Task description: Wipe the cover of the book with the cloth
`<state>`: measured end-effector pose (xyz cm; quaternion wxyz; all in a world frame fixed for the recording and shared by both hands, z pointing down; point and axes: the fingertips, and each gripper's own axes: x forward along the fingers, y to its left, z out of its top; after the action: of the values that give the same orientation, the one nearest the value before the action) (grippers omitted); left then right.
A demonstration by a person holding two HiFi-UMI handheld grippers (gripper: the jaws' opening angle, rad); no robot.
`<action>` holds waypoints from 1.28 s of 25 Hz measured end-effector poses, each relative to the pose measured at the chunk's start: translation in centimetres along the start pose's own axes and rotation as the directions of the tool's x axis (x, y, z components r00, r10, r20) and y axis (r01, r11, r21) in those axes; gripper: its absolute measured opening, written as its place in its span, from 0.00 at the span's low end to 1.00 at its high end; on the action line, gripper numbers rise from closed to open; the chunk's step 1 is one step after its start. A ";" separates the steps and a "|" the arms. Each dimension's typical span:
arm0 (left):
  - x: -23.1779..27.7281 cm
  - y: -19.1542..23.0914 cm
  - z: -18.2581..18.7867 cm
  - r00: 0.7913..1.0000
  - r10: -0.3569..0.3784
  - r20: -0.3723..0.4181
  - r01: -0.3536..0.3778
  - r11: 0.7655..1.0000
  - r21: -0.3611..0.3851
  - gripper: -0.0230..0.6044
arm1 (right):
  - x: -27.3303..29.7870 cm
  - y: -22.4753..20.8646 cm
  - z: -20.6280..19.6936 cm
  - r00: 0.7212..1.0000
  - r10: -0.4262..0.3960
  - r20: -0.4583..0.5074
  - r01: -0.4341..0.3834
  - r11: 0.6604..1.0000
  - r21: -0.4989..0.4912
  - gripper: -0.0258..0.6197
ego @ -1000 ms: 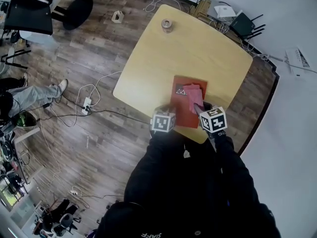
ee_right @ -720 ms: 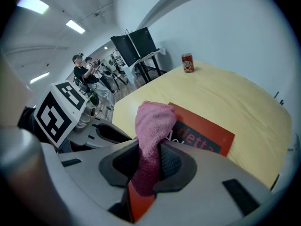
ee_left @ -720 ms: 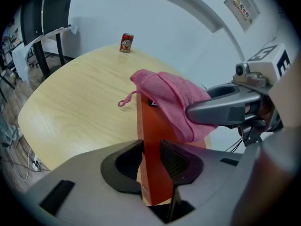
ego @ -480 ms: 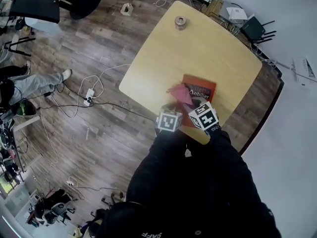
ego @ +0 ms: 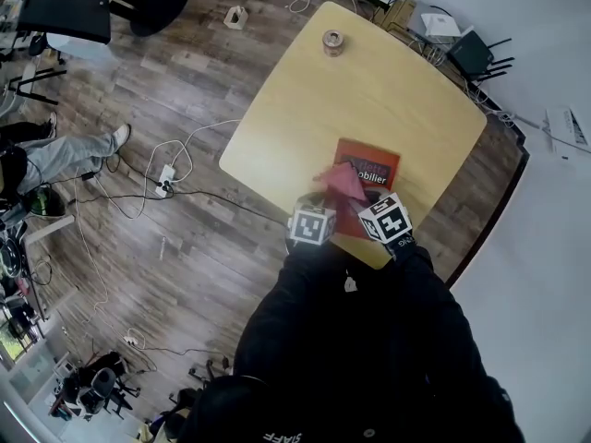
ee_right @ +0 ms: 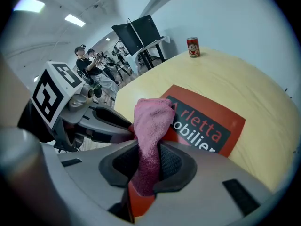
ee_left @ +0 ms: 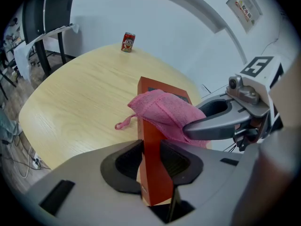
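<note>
An orange-red book (ego: 369,178) with a dark title band lies near the front edge of the wooden table (ego: 369,90). My left gripper (ego: 325,212) is shut on the book's near edge (ee_left: 153,164), which stands between its jaws. A pink cloth (ego: 342,181) rests bunched on the book's left part, over the cover (ee_right: 207,126). My right gripper (ego: 369,212) is shut on the cloth (ee_right: 148,145), whose free end (ee_left: 162,112) droops over the book's edge. The two grippers sit close side by side at the book's near end.
A red drink can (ego: 332,41) stands at the table's far corner. Cables, a power strip (ego: 166,178) and a router (ego: 471,52) lie on the wooden floor around the table. A seated person's legs (ego: 74,169) show at far left.
The cloth has slid from the book's right side across to its left, uncovering the title band. My right gripper moved left with it. The left gripper kept its hold.
</note>
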<state>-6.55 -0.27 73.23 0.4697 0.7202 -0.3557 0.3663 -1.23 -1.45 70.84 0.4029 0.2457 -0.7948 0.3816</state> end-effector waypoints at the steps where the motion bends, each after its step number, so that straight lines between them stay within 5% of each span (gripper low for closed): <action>1: -0.2 0.0 0.1 1.000 0.006 -0.004 -0.006 1.000 0.002 0.26 | -0.2 -0.3 -0.4 1.000 -0.002 0.003 0.002 1.000 0.013 0.20; 18: -0.5 -0.2 0.0 0.995 0.097 0.010 -0.097 0.995 -0.004 0.25 | -5.4 -4.9 -5.1 0.995 -0.055 0.081 0.041 0.987 0.156 0.20; 32: -2.2 -0.6 -0.5 0.984 0.121 0.131 -0.109 0.989 -0.100 0.30 | -8.8 -2.7 -3.5 0.980 -0.009 0.200 -0.017 0.992 0.126 0.20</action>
<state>-7.19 0.77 71.18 0.4553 0.6992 -0.4447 0.3257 7.13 0.53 65.96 0.3038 0.3062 -0.8058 0.4058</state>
